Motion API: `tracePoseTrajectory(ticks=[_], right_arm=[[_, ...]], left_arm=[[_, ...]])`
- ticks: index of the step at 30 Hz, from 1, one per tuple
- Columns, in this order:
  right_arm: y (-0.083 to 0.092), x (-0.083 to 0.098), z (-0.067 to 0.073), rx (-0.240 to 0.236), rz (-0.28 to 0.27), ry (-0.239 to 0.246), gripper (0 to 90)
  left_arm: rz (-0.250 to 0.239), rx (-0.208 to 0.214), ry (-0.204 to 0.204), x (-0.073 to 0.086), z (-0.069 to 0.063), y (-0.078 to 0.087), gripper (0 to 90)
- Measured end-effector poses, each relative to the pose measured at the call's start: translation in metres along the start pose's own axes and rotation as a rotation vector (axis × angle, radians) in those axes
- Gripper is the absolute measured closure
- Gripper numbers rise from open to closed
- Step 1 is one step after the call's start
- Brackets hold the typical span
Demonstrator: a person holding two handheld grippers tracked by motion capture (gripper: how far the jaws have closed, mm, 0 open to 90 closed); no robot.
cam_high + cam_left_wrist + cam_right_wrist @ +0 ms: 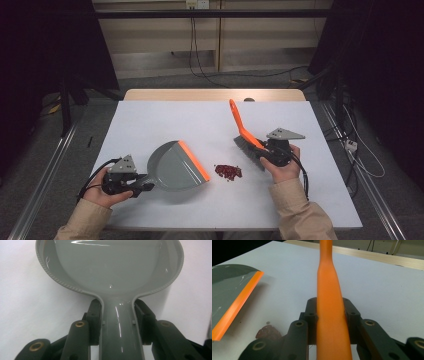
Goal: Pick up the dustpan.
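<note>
Red crumbs lie unswept on the white table between the dustpan and brush. Left gripper clamps the dustpan's handle, right gripper clamps the brush's; sweeping seems yet to begin.
</note>
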State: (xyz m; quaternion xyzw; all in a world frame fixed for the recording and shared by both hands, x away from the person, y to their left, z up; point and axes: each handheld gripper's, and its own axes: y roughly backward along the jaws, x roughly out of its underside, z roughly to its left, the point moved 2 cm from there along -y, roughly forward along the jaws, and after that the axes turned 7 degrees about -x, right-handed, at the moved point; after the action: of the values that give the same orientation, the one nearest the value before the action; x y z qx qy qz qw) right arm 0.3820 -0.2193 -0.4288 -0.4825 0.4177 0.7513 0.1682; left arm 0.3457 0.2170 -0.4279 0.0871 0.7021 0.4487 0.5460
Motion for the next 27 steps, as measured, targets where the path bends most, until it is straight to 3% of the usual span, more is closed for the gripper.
tracePoseTrajectory(ticks=[4,5,7,12,17,25,27], right_arm=[[-0.001,0.0,0.001,0.004,0.0,0.001,71.1],[-0.001,0.001,0.002,0.005,0.001,0.003,71.1],[-0.002,0.001,0.003,0.005,0.005,0.007,71.1],[-0.005,0.003,0.006,0.0,0.017,0.019,71.1],[-0.005,0.003,0.006,0.004,0.021,0.016,71.1],[-0.007,0.005,0.006,0.005,0.026,0.02,71.1],[-0.008,0.005,0.007,0.005,0.032,0.023,71.1]], left_arm=[[0.011,0.017,-0.02,-0.002,-0.004,-0.003,63.1],[0.023,0.005,-0.024,-0.002,-0.006,-0.003,63.1],[0.019,0.032,-0.033,-0.003,-0.007,-0.006,63.1],[0.037,0.05,-0.047,-0.004,-0.01,-0.01,63.1],[0.052,0.038,-0.053,-0.003,-0.011,-0.011,63.1],[0.057,0.065,-0.052,-0.004,-0.012,-0.015,63.1],[0.062,0.049,-0.058,-0.004,-0.013,-0.016,63.1]])
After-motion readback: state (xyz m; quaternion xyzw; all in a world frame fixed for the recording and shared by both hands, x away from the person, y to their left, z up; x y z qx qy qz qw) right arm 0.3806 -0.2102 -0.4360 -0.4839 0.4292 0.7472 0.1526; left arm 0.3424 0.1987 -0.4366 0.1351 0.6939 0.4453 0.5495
